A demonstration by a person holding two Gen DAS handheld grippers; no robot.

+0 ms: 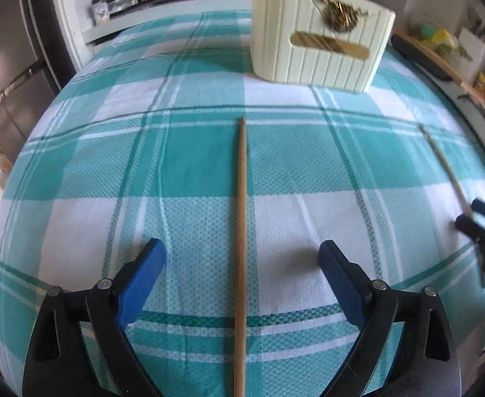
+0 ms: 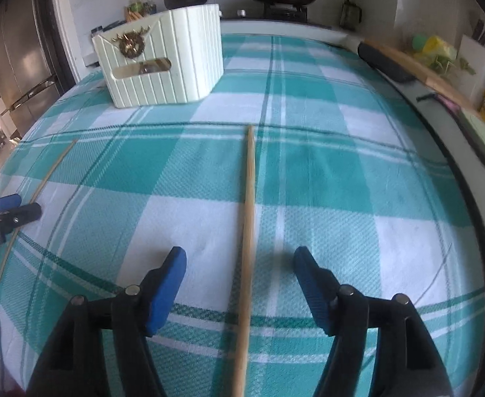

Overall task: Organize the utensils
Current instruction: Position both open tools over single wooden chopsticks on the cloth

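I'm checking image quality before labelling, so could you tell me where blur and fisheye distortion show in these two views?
Left wrist view: the right gripper at the edge and the white basket look smeared, and the tablecloth bulges like a dome. Right wrist view: the chopstick is soft, the plaid lines bow outward, and daylight blows out the left edge.

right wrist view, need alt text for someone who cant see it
The right gripper is open, its blue fingers either side of a wooden chopstick lying on a teal-and-white checked tablecloth. A cream ribbed basket stands at the far left, and the left gripper sits by a second chopstick at the left edge.
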